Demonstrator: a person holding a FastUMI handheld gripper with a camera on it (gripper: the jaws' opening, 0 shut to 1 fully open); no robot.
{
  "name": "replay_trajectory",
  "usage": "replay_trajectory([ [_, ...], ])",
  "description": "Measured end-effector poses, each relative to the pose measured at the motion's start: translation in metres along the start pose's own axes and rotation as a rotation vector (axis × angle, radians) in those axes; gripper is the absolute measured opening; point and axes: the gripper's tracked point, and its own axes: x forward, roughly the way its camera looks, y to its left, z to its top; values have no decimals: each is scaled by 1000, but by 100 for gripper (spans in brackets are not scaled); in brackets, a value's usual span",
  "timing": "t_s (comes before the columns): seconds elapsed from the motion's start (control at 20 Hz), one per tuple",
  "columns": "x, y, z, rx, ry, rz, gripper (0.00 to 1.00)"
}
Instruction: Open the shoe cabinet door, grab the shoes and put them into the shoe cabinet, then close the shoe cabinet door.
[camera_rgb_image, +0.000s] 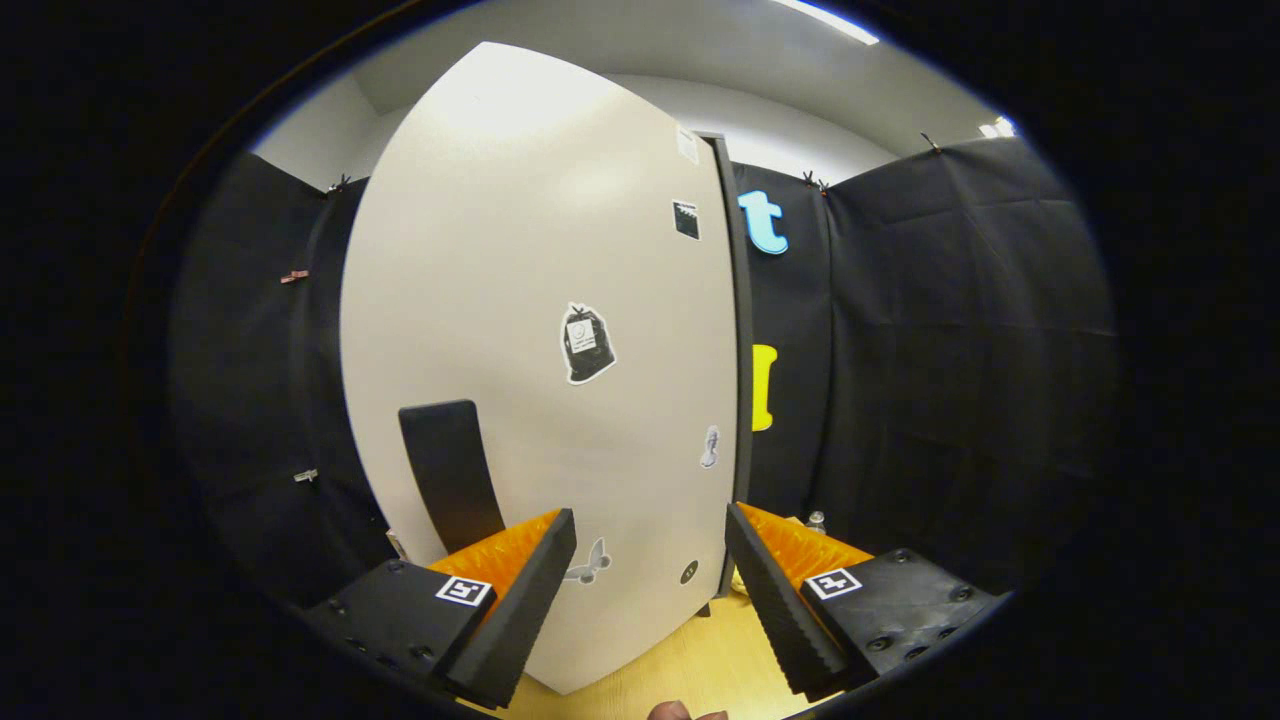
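Observation:
A white shoe cabinet door stands close ahead and fills most of the space beyond the fingers. It carries a dark vertical handle low on its left side and several small stickers. The door's dark right edge is just above the right finger. My gripper is open, with only the lower door face between the fingers. The handle is just above and beyond the left finger, apart from it.
Black cloth walls close in the booth on both sides of the cabinet. A light wooden floor runs under the door. A small object sits on the floor behind the right finger. A fingertip of a hand shows at the bottom.

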Motion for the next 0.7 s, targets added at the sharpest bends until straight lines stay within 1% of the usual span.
replay_trajectory([
  [0.25,-1,25,-1,12,1,23,98],
  [0.7,1,18,1,-19,-20,-9,97],
])
